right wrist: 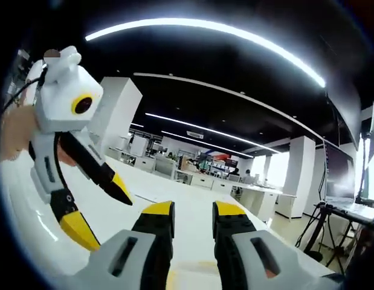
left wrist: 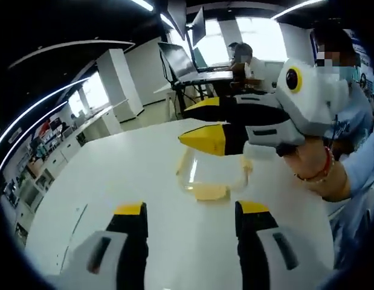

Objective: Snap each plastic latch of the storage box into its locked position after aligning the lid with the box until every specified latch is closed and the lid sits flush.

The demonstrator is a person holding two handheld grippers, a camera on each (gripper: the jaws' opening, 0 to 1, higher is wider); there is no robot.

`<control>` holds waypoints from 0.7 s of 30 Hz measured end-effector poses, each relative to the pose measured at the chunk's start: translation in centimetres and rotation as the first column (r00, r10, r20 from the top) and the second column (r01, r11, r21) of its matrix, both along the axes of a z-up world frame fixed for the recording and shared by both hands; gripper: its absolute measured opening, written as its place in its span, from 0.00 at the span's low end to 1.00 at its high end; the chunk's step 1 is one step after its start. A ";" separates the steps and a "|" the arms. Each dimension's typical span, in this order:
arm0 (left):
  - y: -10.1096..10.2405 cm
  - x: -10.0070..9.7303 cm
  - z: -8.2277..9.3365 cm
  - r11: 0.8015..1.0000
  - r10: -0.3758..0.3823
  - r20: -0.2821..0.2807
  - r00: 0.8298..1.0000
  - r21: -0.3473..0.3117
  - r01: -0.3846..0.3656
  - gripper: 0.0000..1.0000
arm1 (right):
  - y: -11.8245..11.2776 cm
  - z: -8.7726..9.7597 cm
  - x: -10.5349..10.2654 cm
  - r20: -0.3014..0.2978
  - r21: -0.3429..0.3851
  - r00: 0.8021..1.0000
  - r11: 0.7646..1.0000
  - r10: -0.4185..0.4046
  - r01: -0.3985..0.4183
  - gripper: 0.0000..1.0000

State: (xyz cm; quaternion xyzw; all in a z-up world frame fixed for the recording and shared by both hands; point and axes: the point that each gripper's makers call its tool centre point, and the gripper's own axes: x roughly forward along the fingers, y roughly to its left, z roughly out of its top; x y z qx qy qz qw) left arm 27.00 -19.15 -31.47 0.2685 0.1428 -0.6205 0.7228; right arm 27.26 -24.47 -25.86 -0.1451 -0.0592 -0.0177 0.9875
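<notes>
Clear storage box [left wrist: 212,175] on white table [left wrist: 114,181], right gripper [left wrist: 214,124] held wide above it, left gripper [left wrist: 190,211] wide, nearer, bare tabletop around.

The right gripper [left wrist: 226,124] covers the far edge of the clear storage box [left wrist: 205,181] at 12 o'clock; its latches are too blurred to tell. The surface [left wrist: 114,175] is cut off at 6 o'clock.
</notes>
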 end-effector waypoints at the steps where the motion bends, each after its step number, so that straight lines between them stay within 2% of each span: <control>1: -0.4 0.0 -0.4 1.000 -0.005 -0.008 1.000 0.011 0.005 0.59 | 0.0 0.0 0.0 0.000 0.002 1.000 1.000 -0.001 0.001 0.24; 7: -2.8 -0.2 -2.8 0.994 -0.036 -0.013 0.999 0.105 0.038 0.58 | -0.3 -0.2 0.0 -0.001 0.016 1.000 1.000 -0.013 0.013 0.24; 10: -4.1 -0.6 -4.7 0.980 -0.078 -0.016 0.997 0.183 0.080 0.56 | -0.7 -0.2 -0.1 0.001 0.034 1.000 0.999 -0.025 0.025 0.24; 14: -5.0 -1.0 -6.2 0.967 -0.099 -0.037 0.994 0.232 0.105 0.55 | -1.7 -0.4 -0.1 -0.009 0.014 0.996 0.996 -0.084 0.084 0.24; 18: -5.4 -0.7 -6.6 0.965 -0.089 -0.053 0.995 0.243 0.100 0.54 | -1.9 -0.5 -0.1 -0.013 0.041 0.996 0.996 -0.084 0.084 0.24; 21: -5.5 -0.5 -7.0 0.964 -0.072 -0.085 0.994 0.251 0.091 0.53 | -2.0 -0.6 -0.1 -0.016 0.046 0.996 0.995 -0.087 0.088 0.24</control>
